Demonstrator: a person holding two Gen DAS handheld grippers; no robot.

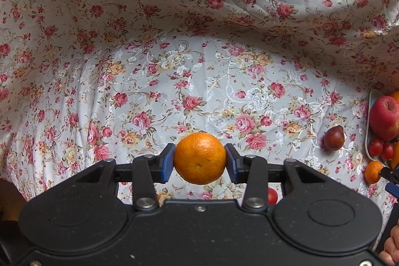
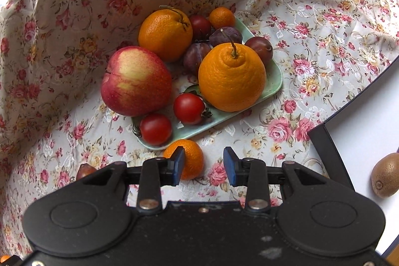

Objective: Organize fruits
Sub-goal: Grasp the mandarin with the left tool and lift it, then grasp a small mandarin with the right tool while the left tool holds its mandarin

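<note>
My left gripper (image 1: 200,160) is shut on a mandarin (image 1: 200,158) and holds it above the floral cloth. My right gripper (image 2: 204,163) is open and empty, just in front of the pale green plate (image 2: 274,85). A small mandarin (image 2: 192,158) lies on the cloth beside the plate, partly behind the right gripper's left finger (image 2: 178,162). The plate holds a red apple (image 2: 136,81), two large oranges (image 2: 232,77), several plums (image 2: 197,55), cherry tomatoes (image 2: 188,108) and a small mandarin (image 2: 222,17). The plate (image 1: 369,141) also shows at the left wrist view's right edge.
A loose plum (image 1: 334,137) lies on the cloth left of the plate, also seen in the right wrist view (image 2: 84,171). A cherry tomato (image 1: 272,195) lies under the left gripper. A kiwi (image 2: 385,178) rests on a white surface at the right. The cloth rises in folds behind.
</note>
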